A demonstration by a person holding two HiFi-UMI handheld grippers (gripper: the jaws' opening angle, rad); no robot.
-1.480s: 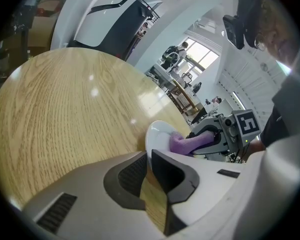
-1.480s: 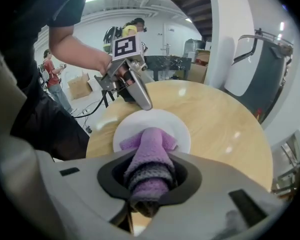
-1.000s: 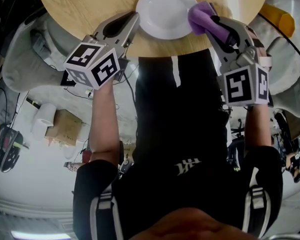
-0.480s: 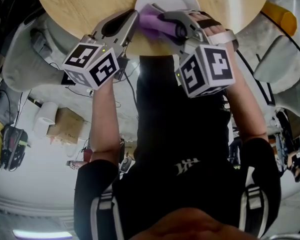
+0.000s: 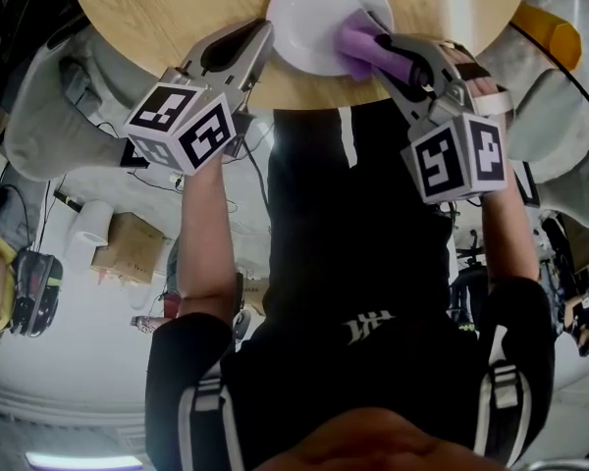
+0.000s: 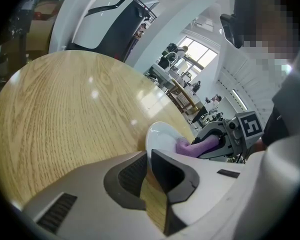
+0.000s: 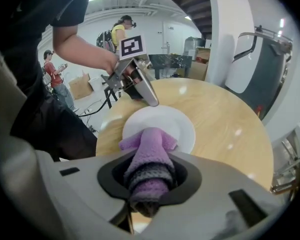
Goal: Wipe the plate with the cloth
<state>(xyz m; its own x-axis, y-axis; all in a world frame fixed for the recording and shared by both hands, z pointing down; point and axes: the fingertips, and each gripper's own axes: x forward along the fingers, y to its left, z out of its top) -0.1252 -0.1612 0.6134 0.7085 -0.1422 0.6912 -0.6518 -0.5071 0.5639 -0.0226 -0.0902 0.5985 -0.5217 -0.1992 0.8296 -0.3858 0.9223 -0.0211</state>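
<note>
Round wooden surface [image 5: 157,8] carrying a white plate [image 5: 309,18] at its near edge. The left tool [image 6: 147,156] pinches the plate's rim, jaws easing open. The right tool [image 7: 150,180] clenches a purple cloth [image 7: 150,146] that rests on the plate.

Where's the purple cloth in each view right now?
Head view: top, right of centre, cloth on the right side of the plate.
Left gripper view: lower right of centre, cloth on the plate's far side.
Right gripper view: bottom centre, cloth clamped between the jaws, tip over the plate.
Shared landmark: the white plate.
</note>
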